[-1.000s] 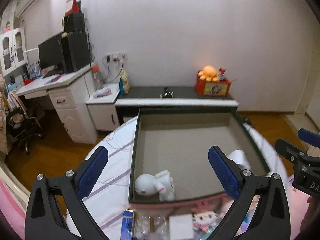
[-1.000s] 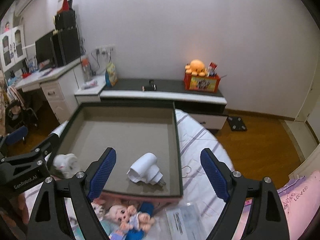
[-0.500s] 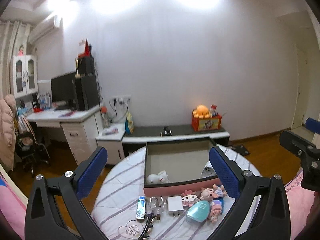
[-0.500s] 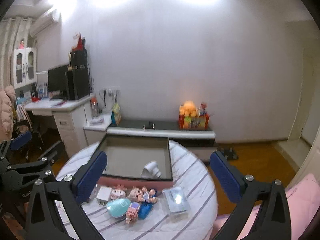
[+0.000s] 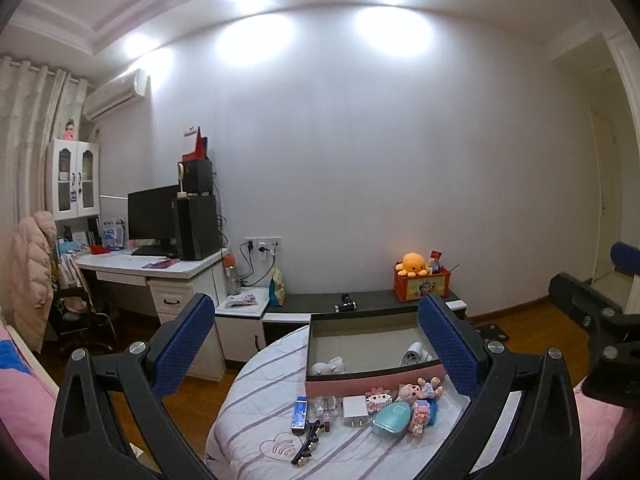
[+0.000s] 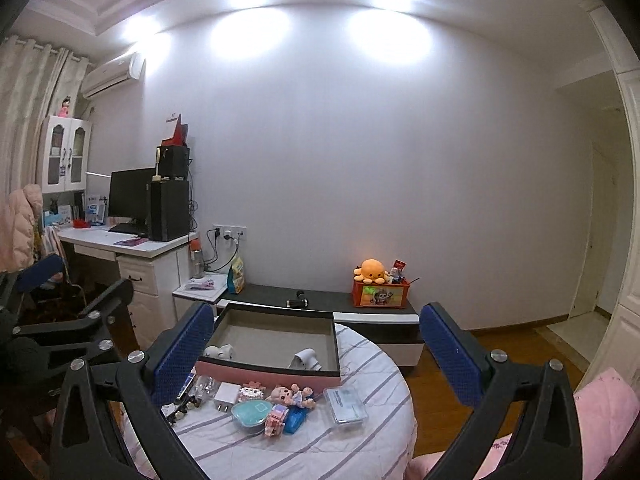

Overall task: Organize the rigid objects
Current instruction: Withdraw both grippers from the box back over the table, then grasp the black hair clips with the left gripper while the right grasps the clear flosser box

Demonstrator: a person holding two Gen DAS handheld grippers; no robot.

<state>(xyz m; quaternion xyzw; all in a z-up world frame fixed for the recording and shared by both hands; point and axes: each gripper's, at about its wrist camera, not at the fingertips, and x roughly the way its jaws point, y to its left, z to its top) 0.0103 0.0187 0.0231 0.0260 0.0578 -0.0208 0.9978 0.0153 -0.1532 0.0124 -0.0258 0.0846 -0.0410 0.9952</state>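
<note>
Right wrist view shows our right hand-held gripper (image 6: 316,354) and left hand-held gripper (image 5: 316,354) both spread apart and empty, well back from the toys (image 6: 280,402) crowded before the box (image 6: 276,374) on the surface (image 6: 360,440), so we risk knocking neighbours.

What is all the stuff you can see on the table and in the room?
Box: 1, pink outside, grey inside, on the round table.
White toy: 1, in the box, left.
White plug-like thing: 1, in the box, right.
Doll: 1, in front of the box.
Teal case: 1, near the table's front.
White charger: 1, beside the teal case.
Clear case: 1, on the table, right.
Orange plush: 1, atop a red bin on the low cabinet.
Monitor: 1, black, on the desk.
Left hand-held gripper: black, blue pads, open.
Right hand-held gripper: same, open.
</note>
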